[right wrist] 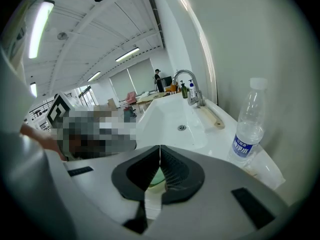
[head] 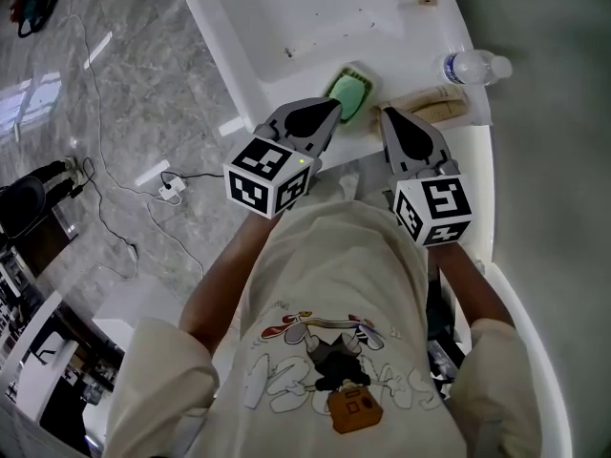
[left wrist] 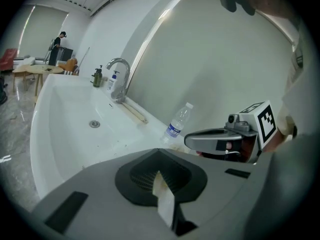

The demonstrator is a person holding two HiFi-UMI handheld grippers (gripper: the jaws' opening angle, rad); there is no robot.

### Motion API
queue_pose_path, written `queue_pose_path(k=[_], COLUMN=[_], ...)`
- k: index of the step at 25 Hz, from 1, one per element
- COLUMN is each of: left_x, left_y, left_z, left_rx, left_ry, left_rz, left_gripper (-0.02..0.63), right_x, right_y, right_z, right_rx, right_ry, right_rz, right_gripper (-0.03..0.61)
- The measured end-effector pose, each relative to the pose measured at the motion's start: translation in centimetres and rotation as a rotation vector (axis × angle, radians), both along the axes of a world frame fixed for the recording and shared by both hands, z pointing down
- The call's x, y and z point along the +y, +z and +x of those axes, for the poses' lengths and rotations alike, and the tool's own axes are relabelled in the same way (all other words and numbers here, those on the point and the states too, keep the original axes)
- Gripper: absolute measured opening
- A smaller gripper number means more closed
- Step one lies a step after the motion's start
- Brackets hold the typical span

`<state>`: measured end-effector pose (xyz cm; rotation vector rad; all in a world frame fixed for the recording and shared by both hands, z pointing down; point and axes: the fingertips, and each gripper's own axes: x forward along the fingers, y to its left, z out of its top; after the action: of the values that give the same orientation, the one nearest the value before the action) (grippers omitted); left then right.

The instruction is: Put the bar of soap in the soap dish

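Both tools are closed and carry nothing: the left gripper [head: 325,113] and right gripper [head: 393,120], each with its jaws pressed together, hover side by side over the near edge of a white washstand. Just beyond their tips a green bar of soap [head: 347,97] appears to lie in the pale-rimmed soap dish [head: 368,76], which suggests the job is done. A beige object [head: 430,105] lies just right of the dish, a water bottle [head: 473,67] stands beyond it, and the basin [head: 286,17] stretches away toward the tap [left wrist: 119,79].

The dangers look small but real. The dish sits close to the counter's front edge, so a dip of either tool could nudge it off. A sweep to the right could topple the upright bottle.

The left gripper covers the dish's near corner, so where soap ends and dish begins is hard to judge. A pale sliver at the left gripper's closed seam cannot be identified, nor can the beige object.
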<state>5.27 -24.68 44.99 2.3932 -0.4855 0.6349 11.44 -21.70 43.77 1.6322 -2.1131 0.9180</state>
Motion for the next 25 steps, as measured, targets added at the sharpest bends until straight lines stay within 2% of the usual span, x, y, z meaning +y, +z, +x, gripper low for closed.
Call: queue_pose_path(k=[9,17,21,25], left_x=[1.6,1.2,1.1,0.9], left_y=[-3.3,-5.6,-6.8,-7.6], left_z=[0.3,-1.3,-1.7,-1.7], left_rx=[0.048,0.09,0.108,0.104], left_ry=[0.02,-0.03,-0.034,-0.041], left_rz=[0.022,0.029,0.033,0.066], left_gripper=[0.008,0.008,0.008,0.008], right_x=[-0.8,-1.7,-0.3,1.2], right_y=[-2.4,-4.7,-5.0,-4.9], right_z=[0.5,-0.7,-1.4,-3.5], right_rx=[-0.008,-0.052,-0.119,-0.152], right_ry=[-0.008,-0.035,-0.025,-0.096], right_rz=[0.04,0.074,0.021,0.002], right_gripper=[0.008,0.008,0.008,0.008])
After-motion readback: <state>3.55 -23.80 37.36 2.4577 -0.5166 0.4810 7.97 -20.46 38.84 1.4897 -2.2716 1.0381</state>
